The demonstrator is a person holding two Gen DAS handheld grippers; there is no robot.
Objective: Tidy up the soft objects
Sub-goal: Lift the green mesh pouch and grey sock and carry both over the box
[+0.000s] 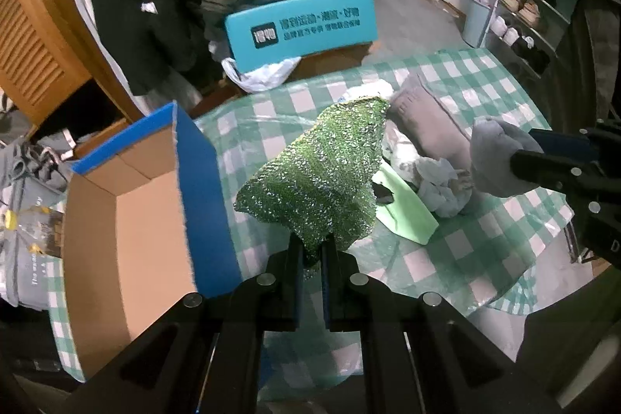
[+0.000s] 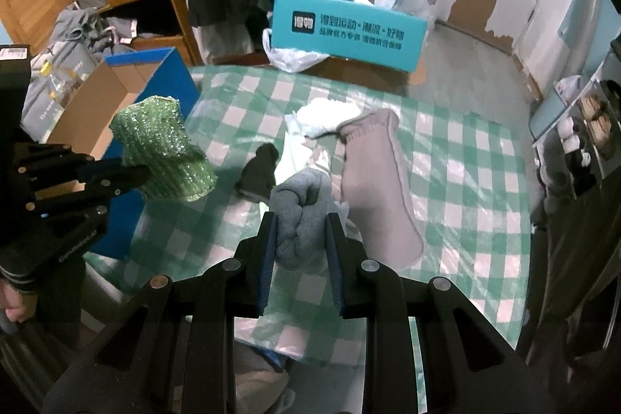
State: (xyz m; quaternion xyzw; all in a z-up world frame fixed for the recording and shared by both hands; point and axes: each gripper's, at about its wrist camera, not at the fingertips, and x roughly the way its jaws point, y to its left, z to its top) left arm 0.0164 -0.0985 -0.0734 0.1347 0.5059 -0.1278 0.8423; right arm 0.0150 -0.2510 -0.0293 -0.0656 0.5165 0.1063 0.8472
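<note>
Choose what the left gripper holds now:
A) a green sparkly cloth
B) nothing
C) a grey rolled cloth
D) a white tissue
A: the left gripper is shut on the green sparkly cloth, lifted beside the cardboard box; the grey rolled cloth is in the right gripper.

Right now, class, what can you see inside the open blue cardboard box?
The blue cardboard box shows only bare brown walls and floor where visible. Its near end runs out of frame, and in the right wrist view the green sparkly cloth covers part.
</note>
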